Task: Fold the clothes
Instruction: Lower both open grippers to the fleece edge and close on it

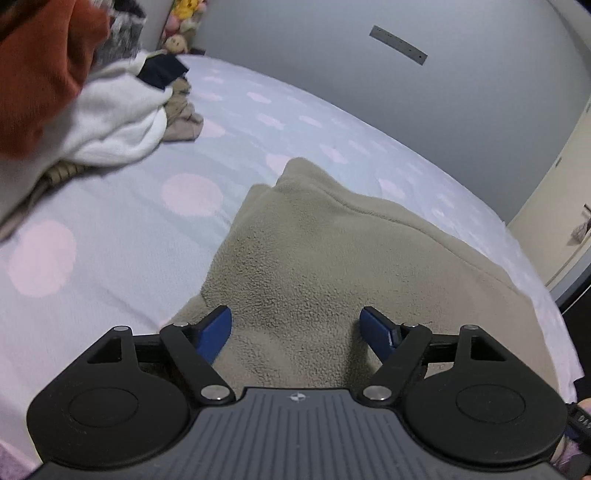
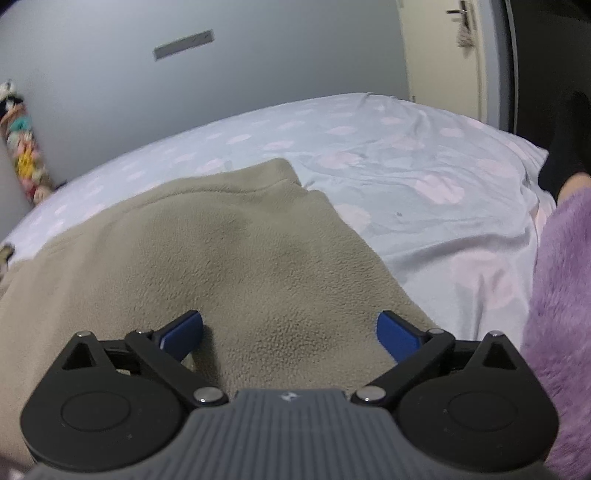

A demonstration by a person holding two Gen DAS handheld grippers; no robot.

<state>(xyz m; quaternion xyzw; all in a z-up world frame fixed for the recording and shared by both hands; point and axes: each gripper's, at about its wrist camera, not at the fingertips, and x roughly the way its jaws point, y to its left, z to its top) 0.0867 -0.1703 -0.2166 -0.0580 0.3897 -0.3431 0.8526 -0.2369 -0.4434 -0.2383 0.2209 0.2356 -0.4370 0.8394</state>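
Beige fleece garment (image 1: 314, 258) lies spread on the bed (image 1: 110, 240), filling the lower centre of the left wrist view and the centre-left of the right wrist view. Bed sheet is pale blue-grey with pink blotches.

Left gripper (image 1: 295, 328) at the bottom of its frame, jaws apart, blue pads clear on both sides; fleece sits between and under them but the pads do not press on it. Left pad edge looks just beside a fold of the fleece, contact hard to call with the blur.

Right gripper (image 2: 290, 332) at the bottom of its frame, jaws spread wide, nothing clamped. Fleece lies under and between the fingers; the right finger sits near the garment's right edge, where the sheet begins.

Upper left of the left wrist view: pile of other clothes (image 1: 110, 110) on the bed, white piece on top, with a rust-orange garment (image 1: 40, 74) at the frame corner and a small tan item beside it. Plush toys (image 1: 181, 29) behind the pile against the grey wall (image 1: 369, 92).

Right edge of the right wrist view: purple fuzzy fabric (image 2: 561, 314), and a door (image 2: 443, 55) at upper right.
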